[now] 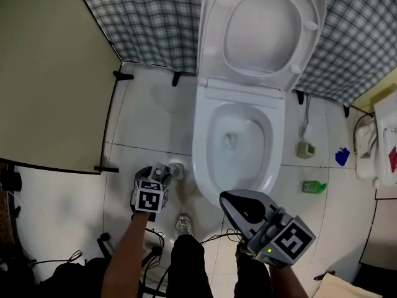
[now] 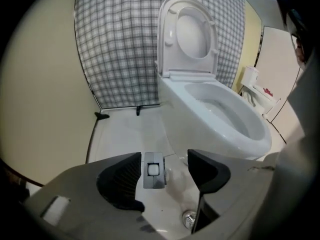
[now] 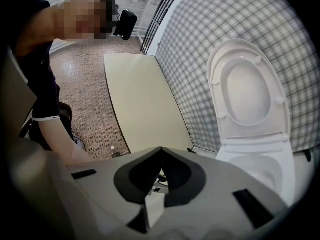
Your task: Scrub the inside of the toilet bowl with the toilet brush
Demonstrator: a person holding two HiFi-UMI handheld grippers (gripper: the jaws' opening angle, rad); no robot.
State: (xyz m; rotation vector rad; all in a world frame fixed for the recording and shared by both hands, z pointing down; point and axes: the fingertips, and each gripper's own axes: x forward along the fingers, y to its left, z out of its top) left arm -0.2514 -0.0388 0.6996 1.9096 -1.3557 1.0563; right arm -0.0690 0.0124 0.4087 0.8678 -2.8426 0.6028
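My left gripper (image 2: 164, 156) has its fingers (image 2: 120, 179) spread wide. The grey handle end of what I take to be the toilet brush (image 2: 153, 170) stands in the gap, just beside the left finger, and neither pad presses on it. This all sits low on the floor, left of the toilet bowl (image 1: 231, 143). My right gripper (image 3: 160, 156) hangs at the bowl's right front with its fingers together and empty. The seat (image 1: 263, 23) above the bowl stands raised.

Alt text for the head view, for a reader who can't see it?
Looking down on a white ceramic toilet, seat and lid raised. The left claw hangs low beside its base; the right claw is near the bowl's front rim.
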